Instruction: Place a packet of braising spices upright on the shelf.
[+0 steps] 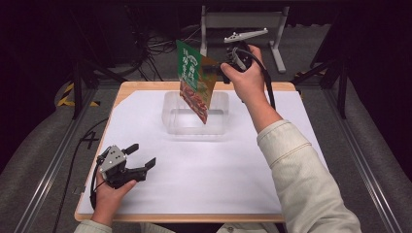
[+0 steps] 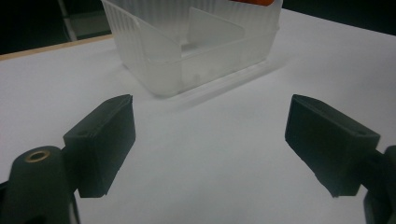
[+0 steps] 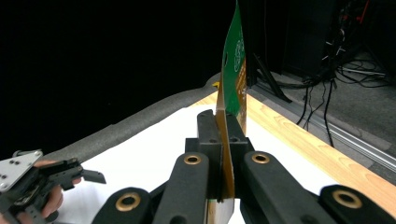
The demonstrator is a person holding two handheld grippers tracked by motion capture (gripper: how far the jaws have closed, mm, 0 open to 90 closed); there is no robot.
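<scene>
Right claw is raised above the far side of the worktop, its jaws pressed together on the edge of a flat snack packet, green at the top and red lower down with an orange back. From that pinch the packet hangs out toward nine o'clock of the claw and slopes down, its lower corner dipping over the clear plastic container that sits on the white sheet at about twelve o'clock from the worktop's middle. In the right gripper view the packet stands edge-on, rising straight up from between the two black jaws, which meet flat on either side of it. Left claw rests low near the worktop's front left corner, at roughly seven o'clock from the container and well apart from it, held in the person's left hand. Its jaws stand wide with nothing between them, and in the left gripper view they frame bare white sheet, with the container ahead at twelve o'clock and an orange strip of the packet just over its far rim.
</scene>
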